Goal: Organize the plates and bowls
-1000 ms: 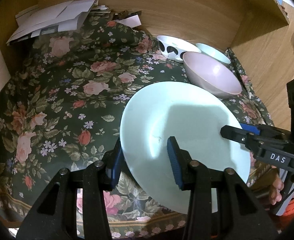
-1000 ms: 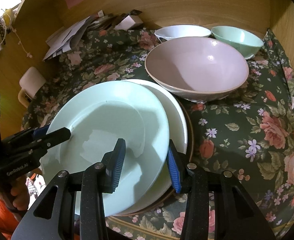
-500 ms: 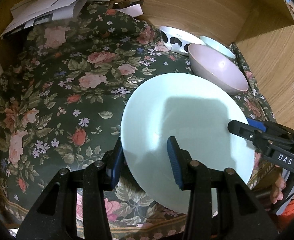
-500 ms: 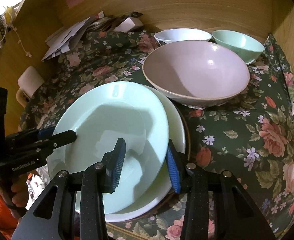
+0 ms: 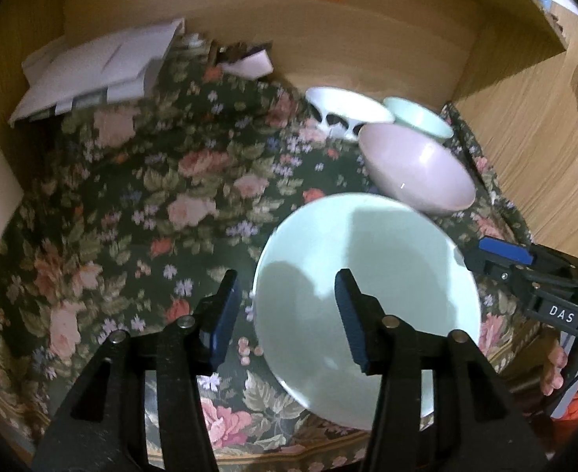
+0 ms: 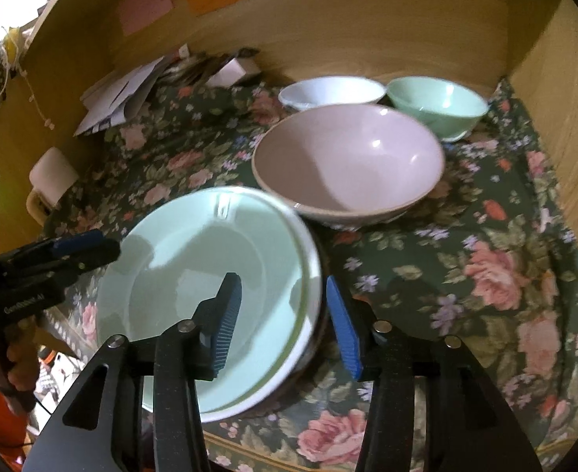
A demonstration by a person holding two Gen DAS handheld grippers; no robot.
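Change: both pairs of jaws have just been opening; the mint plate, gripped at its two edges a second ago, now lies released on the stack.
Left gripper: tilted steeply down, jaws apart; the plate's left rim sits between the fingers, touching neither pad as far as can be seen.
Right gripper: tilted steeply down, released; the plate's right rim stands in the gap, pads clear of it.
Mint plate: on a white plate, its rim showing beyond the right edge.
Pink bowl: just beyond the right fingertips, behind the stack.
White bowl, green bowl: farther back, side by side.
Hands: fingers wrapped on the right handle; a hand grips the left handle.
Writing: "DAS" on the right gripper; lettering on the left too blurred to read.
Floral cloth: under everything.
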